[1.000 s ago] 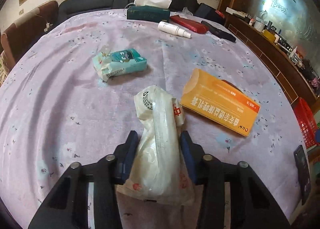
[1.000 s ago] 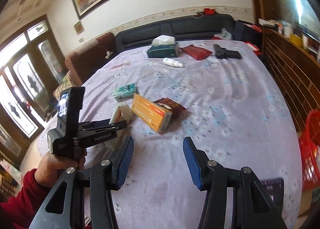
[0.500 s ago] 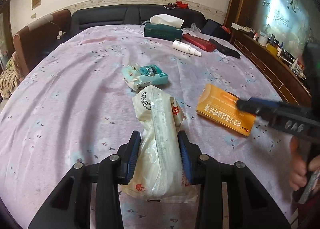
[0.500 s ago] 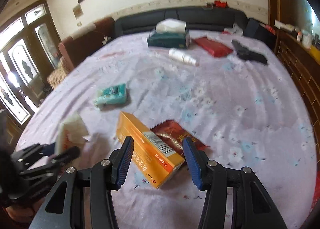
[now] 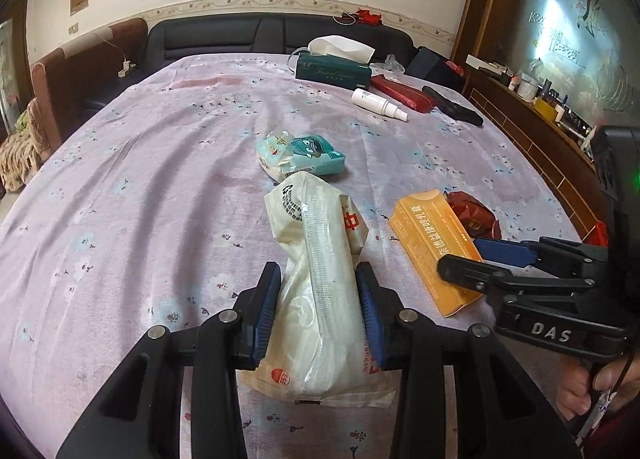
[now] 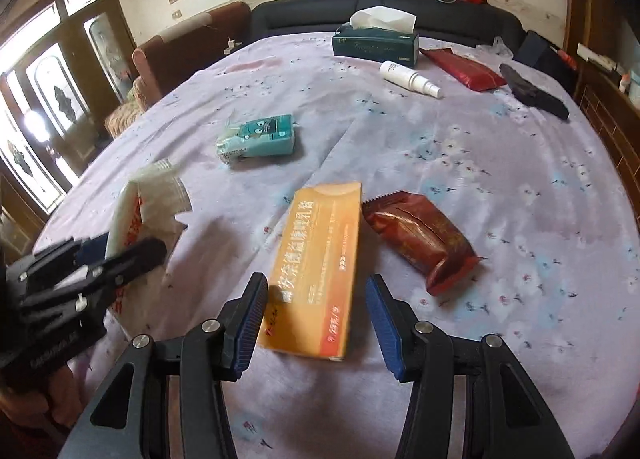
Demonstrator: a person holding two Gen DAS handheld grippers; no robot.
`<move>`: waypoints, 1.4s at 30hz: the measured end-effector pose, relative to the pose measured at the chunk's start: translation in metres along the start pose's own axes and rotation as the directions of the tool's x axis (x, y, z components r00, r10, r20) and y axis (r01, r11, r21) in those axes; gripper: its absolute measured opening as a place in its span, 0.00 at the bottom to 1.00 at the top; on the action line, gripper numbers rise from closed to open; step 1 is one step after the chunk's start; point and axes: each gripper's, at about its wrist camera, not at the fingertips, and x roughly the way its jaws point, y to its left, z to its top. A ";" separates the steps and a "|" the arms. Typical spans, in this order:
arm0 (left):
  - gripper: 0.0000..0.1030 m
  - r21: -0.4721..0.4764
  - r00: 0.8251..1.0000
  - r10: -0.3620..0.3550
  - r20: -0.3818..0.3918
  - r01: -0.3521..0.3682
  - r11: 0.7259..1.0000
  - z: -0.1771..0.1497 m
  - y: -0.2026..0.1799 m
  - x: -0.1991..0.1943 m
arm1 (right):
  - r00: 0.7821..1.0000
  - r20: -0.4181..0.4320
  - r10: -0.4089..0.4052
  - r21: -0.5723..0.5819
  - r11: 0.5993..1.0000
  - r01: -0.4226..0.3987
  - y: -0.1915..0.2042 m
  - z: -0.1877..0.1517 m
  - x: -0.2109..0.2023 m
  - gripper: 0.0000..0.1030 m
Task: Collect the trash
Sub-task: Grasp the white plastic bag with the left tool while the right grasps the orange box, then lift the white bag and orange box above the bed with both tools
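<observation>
My left gripper (image 5: pixel 318 279) is shut on a white plastic mask bag (image 5: pixel 320 291) and holds it over the purple tablecloth. The bag also shows at the left of the right wrist view (image 6: pixel 132 215). My right gripper (image 6: pixel 316 295) is open, its jaws on either side of the near end of an orange box (image 6: pixel 320 263), which lies flat. The right gripper also shows in the left wrist view (image 5: pixel 480 259) over the box (image 5: pixel 432 243). A dark red wrapper (image 6: pixel 420 239) lies to the right of the box. A teal tissue pack (image 6: pixel 260 135) lies further back.
At the far end of the table stand a green tissue box (image 6: pixel 376 43), a white spray bottle (image 6: pixel 408 79), a red pouch (image 6: pixel 464 67) and a black object (image 6: pixel 532 91). A dark sofa (image 5: pixel 280 35) runs behind the table. A wooden cabinet (image 5: pixel 552 139) runs along the right.
My right gripper has moved forward and down, so the orange box's near end now lies between its open jaws. My left gripper has lifted the white bag slightly and tilted up.
</observation>
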 end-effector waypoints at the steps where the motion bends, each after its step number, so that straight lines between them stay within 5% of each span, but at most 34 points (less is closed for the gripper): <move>1: 0.36 0.003 1.000 0.006 0.003 -0.006 1.000 0.000 -0.001 0.000 | 1.000 -0.006 -0.011 -0.011 1.000 0.011 0.004 0.000 0.002 0.53; 7: 0.36 0.027 0.999 0.034 0.029 -0.034 0.999 -0.001 -0.008 -0.003 | 0.997 -0.002 -0.078 -0.037 0.996 0.078 0.012 -0.009 0.001 0.52; 24: 0.36 0.107 0.998 0.031 0.052 -0.036 0.994 -0.004 -0.043 -0.010 | 0.991 0.117 -0.058 0.096 0.994 0.047 -0.015 -0.057 -0.075 0.51; 42: 0.36 0.150 0.998 0.019 0.060 -0.028 0.988 -0.005 -0.063 -0.020 | 0.988 0.147 -0.042 0.148 0.989 0.020 -0.030 -0.068 -0.097 0.51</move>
